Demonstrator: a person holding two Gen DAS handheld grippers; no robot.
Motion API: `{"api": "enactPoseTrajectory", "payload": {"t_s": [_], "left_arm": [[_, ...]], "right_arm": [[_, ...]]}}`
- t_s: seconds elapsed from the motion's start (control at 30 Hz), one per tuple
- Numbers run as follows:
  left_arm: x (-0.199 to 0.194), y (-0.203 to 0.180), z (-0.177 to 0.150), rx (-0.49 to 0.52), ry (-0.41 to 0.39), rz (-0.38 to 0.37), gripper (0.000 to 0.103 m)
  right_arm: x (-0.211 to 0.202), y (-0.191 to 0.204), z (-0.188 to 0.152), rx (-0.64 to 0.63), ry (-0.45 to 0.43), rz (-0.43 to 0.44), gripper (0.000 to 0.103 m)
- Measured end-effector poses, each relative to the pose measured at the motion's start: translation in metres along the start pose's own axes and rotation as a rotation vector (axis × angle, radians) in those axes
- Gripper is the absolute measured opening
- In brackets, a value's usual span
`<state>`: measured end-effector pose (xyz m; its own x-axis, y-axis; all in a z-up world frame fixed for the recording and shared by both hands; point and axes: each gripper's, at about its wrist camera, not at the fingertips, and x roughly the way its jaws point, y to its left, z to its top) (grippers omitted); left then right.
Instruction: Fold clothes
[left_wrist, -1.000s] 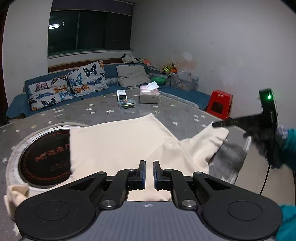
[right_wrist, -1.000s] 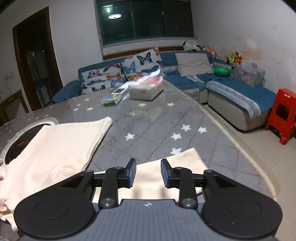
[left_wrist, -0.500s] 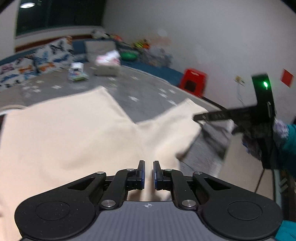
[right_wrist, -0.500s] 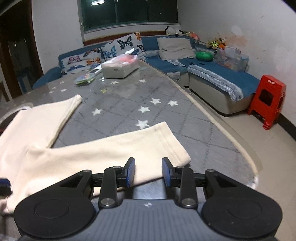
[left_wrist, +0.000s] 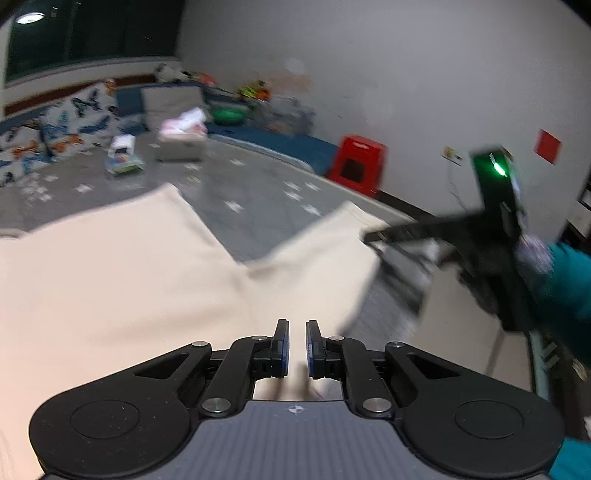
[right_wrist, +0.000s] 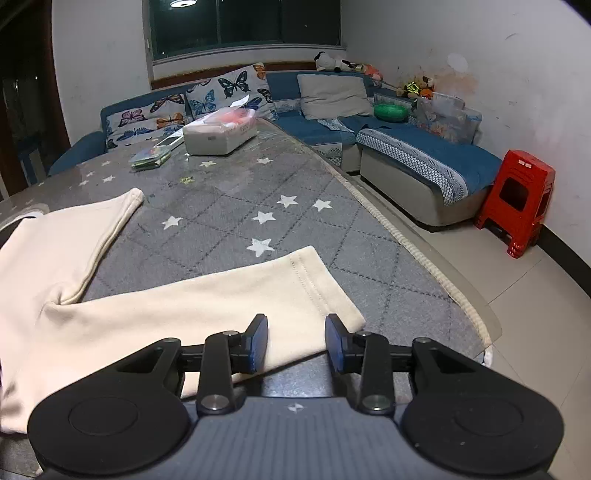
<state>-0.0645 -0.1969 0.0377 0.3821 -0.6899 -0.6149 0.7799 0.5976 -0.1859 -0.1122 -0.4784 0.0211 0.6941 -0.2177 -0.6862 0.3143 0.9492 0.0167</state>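
Flat, cream garment (right_wrist: 184, 306), leg apparently pointing right

A tissue box (right_wrist: 220, 133) sits beyond; red stool (right_wrist: 517, 201) nearby.

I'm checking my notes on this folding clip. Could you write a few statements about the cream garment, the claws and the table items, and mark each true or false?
1. The cream garment lies on a grey tablecloth with white stars. True.
2. The right claw is clamped tight on the garment's leg end. False: its jaws stand apart and have just been opening, with the cloth lying between them unpressed.
3. The left claw is nearly shut. True.
4. A blue stool stands by the wall. False: the stool is red.
5. A white tissue box sits at the table's far end. True.
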Motion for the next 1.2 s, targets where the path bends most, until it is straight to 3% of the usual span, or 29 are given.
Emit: {"api": "enactPoseTrajectory", "payload": {"t_s": [0.17,0.23,0.33,0.5,0.8,1.03,1.2], "left_arm": [[0.025,0.014,0.021,-0.046,0.007,0.054,0.011],[0.036,0.018,0.027,-0.064,0.018,0.065,0.018],[0.053,0.020,0.029,-0.081,0.056,0.048,0.019],[0.056,0.009,0.021,-0.025,0.057,0.007,0.035],[0.059,0.024,0.039,-0.074,0.027,0.000,0.033],[0.086,0.064,0.080,-0.153,0.029,0.104,0.027],[0.116,0.079,0.101,-0.141,0.055,0.150,0.021]], "right_arm": [[-0.005,-0.002,-0.004,0.000,0.015,-0.009,0.035],[-0.008,-0.003,-0.006,0.004,0.020,-0.009,0.035],[-0.013,-0.005,-0.009,0.012,0.027,-0.006,0.035],[-0.019,-0.004,-0.005,0.003,0.006,-0.006,0.035],[-0.005,0.001,-0.002,0.003,0.015,0.016,0.036],[-0.003,0.000,-0.002,0.016,0.009,0.021,0.039],[-0.001,0.000,0.000,0.019,0.007,0.022,0.042]]}}
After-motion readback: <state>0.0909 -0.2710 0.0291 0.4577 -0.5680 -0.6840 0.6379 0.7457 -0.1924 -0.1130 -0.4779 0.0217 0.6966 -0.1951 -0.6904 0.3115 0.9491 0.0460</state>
